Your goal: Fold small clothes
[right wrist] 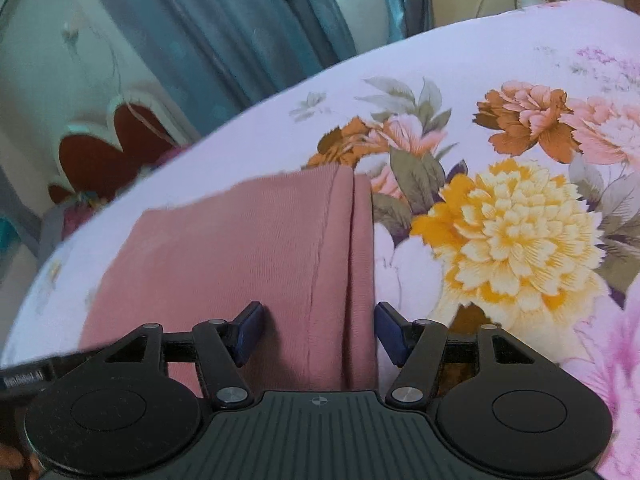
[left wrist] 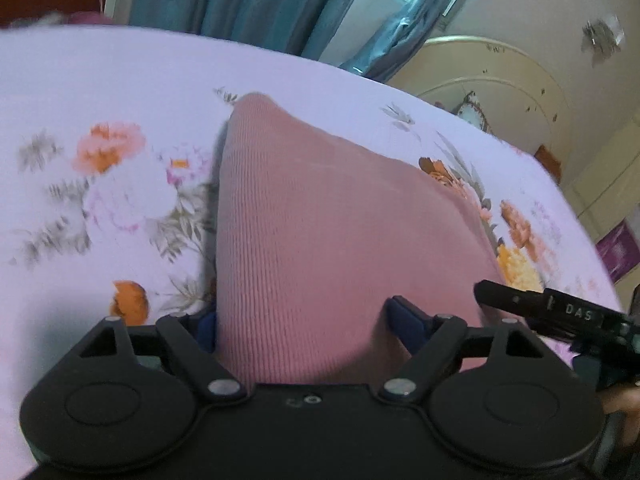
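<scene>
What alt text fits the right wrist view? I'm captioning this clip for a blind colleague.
A folded pink ribbed garment lies on a floral bedsheet, its near edge between the open blue-padded fingers of the right gripper. Teal curtains hang behind the bed.

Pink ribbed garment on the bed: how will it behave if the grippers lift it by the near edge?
The pink garment is probably floppy: thin knit lying flat on the floral bedsheet. Folded layers may slide apart. Likely light.
</scene>
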`<state>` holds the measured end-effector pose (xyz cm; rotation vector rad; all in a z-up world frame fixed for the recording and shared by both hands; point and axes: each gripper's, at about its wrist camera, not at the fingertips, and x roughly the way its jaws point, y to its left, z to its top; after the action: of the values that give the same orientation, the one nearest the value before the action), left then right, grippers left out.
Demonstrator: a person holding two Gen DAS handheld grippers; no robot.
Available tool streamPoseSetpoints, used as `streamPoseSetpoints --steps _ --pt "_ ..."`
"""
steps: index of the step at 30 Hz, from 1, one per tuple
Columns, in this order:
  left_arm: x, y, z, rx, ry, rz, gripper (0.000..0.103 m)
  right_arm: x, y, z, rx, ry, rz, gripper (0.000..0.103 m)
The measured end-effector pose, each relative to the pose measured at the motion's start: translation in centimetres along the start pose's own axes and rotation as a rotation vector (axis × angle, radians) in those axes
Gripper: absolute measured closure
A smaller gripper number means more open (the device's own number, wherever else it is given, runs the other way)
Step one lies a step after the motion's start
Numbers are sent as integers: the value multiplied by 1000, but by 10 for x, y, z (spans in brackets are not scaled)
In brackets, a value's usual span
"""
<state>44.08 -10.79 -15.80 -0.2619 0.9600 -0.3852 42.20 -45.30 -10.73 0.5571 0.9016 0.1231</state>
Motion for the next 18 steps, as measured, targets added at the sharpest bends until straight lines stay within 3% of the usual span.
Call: streamPoseSetpoints --steps 3,6,8,9,12,18 --pt "2 -4 -2 19 -11 1 26 6 1 4 5 2 26 43" --pt "1 -7 -3 18 -16 -12 36 12 2 6 4 22 40 62" --pt "-1 -8 -1 11 -20 -15 42 12 1 6 2 30 51 68" --pt "-3 -10 -1 16 -24 -13 48 13 0 5 7 42 64 77" --pt "-8 -20 -1 58 -46 9 57 15 2 5 26 45 72 81" --pt "-24 -28 4 58 -89 13 65 2 16 14 53 13 152 82"
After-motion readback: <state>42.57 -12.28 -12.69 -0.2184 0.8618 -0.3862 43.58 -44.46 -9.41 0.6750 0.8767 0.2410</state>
